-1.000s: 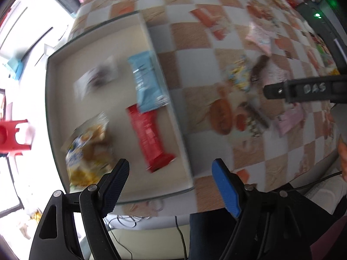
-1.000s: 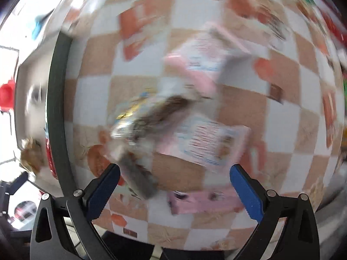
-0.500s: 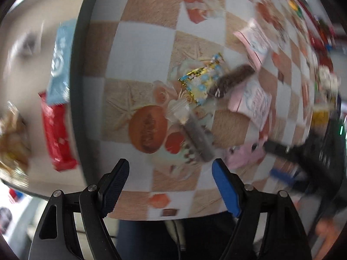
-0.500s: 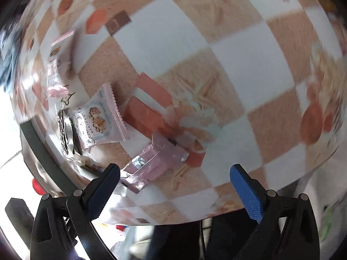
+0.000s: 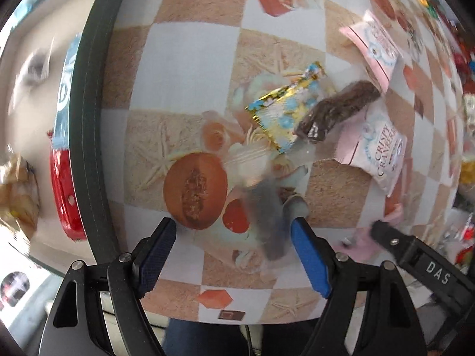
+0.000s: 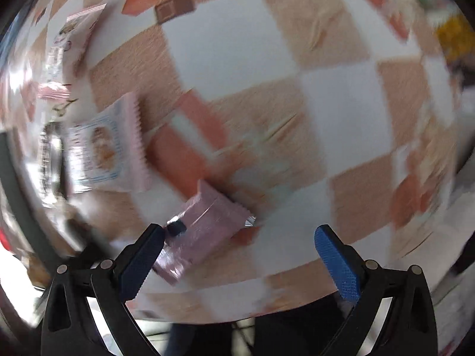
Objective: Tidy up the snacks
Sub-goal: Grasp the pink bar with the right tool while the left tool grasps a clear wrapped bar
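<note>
Left wrist: both hand-held grippers (image 5: pixel 233 255) (image 6: pixel 239 256) gape empty over checkered tablecloth (image 5: pixel 184 68).

1. The left tongs (image 5: pixel 233 252) are wide open above the checkered worktop (image 5: pixel 184 68).
2. A shiny gold and blue snack packet (image 5: pixel 285 109) touches a dark brown bar (image 5: pixel 338 109).
3. A red packet (image 5: pixel 65 198) lies in the grey-rimmed tray (image 5: pixel 86 118).

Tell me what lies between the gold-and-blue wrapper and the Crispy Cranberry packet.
In the left wrist view, a dark brown bar lies between the gold-and-blue wrapper and the Crispy Cranberry packet.
</note>
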Available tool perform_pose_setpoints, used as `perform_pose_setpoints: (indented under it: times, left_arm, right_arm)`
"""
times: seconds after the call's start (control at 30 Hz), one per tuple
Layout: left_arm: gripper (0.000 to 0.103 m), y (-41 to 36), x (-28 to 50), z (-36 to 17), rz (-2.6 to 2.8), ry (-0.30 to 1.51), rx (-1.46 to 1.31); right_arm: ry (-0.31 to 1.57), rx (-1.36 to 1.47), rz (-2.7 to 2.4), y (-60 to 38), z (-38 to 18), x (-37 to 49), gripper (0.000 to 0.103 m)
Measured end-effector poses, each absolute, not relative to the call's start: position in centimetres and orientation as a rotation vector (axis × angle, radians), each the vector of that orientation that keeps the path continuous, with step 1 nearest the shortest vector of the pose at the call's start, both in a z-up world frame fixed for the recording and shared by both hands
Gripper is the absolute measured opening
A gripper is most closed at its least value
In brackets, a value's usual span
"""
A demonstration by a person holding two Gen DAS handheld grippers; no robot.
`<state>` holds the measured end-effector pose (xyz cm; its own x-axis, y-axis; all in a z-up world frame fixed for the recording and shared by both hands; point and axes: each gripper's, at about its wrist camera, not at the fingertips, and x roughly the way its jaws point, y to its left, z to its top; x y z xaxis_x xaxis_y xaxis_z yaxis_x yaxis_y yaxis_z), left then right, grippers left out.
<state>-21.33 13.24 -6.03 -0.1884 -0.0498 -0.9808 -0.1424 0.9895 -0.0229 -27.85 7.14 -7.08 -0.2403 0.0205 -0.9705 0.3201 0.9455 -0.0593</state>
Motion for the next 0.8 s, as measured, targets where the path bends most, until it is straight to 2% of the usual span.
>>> perform_pose_setpoints:
  times: [0.07, 0.23, 0.4, 0.57, 0.67, 0.73, 0.77, 0.8]
  left_arm:
    - [0.083, 12.7, -21.2, -6.1, 0.074, 1.751, -0.098]
    - [0.083, 12.4, -21.0, -6.4, 0.074, 1.758, -0.075]
    - [0.084, 13.5, -22.1, -6.8, 0.115, 1.781, -0.162]
    - [0.084, 12.1, -22.3, -7.2, 0.091, 1.761, -0.073]
    - [0.083, 10.9, -22.9, -7.0, 0.059, 1.753, -0.02]
    - [0.077, 9.9, -22.9, -6.9, 0.047, 1.745, -0.012]
    - [0.07, 9.7, -22.9, -6.8, 0.037, 1.738, -0.004]
    - [0.059, 9.2, -22.6, -6.6, 0.027, 1.731, 0.003]
  right_arm:
    - [1.792, 0.249, -0.302, 5.9, -6.9, -28.3, 0.102]
    - [1.811, 0.442, -0.283, 4.9, -6.8, -29.8, 0.102]
    - [1.836, 0.352, -0.252, 7.7, -8.2, -31.2, 0.102]
    - [1.854, 0.304, -0.246, 9.7, -9.1, -32.6, 0.101]
    - [1.839, 0.226, -0.197, 10.9, -9.3, -33.0, 0.09]
    - [1.824, 0.189, -0.175, 11.7, -8.8, -33.2, 0.071]
    - [1.814, 0.162, -0.16, 12.9, -8.4, -33.3, 0.065]
    - [1.804, 0.138, -0.147, 13.3, -8.2, -33.4, 0.05]
